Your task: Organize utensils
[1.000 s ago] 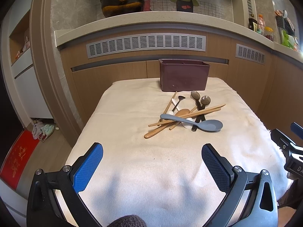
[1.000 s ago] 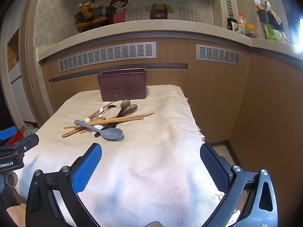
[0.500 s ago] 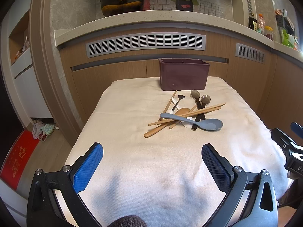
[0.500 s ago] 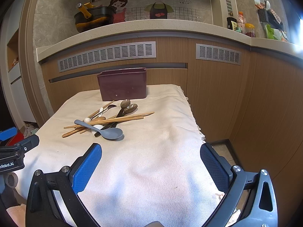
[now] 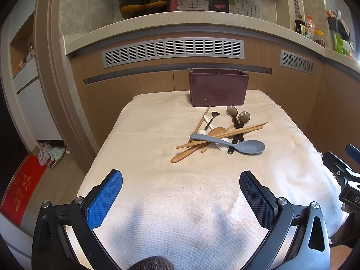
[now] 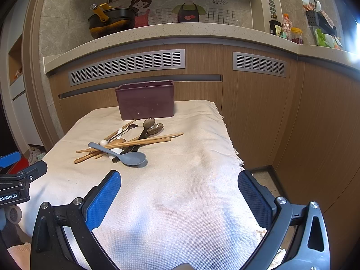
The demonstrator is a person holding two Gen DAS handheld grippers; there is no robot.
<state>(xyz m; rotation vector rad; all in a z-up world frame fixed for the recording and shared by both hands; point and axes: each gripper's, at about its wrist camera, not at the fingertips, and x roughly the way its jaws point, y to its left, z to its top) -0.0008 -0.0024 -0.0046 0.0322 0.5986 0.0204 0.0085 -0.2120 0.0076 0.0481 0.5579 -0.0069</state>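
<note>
1. Nothing had moved since the earlier frames: both grippers stayed in place.
2. Left gripper (image 5: 180, 190) and right gripper (image 6: 179, 189) were spread wide, holding nothing, above the cream cloth (image 5: 162, 193) covering the table.
3. Piled utensils (image 5: 219, 136) lay just before the maroon holder (image 5: 218, 90).
4. Wooden cabinets (image 6: 254, 112) with vent grilles stood under a counter bearing a black pan (image 5: 144, 4).

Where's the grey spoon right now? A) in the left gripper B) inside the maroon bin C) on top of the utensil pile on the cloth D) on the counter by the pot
C: the grey spoon lies across the chopsticks on the cloth, in front of the maroon bin; both grippers are open and hold nothing.
</note>
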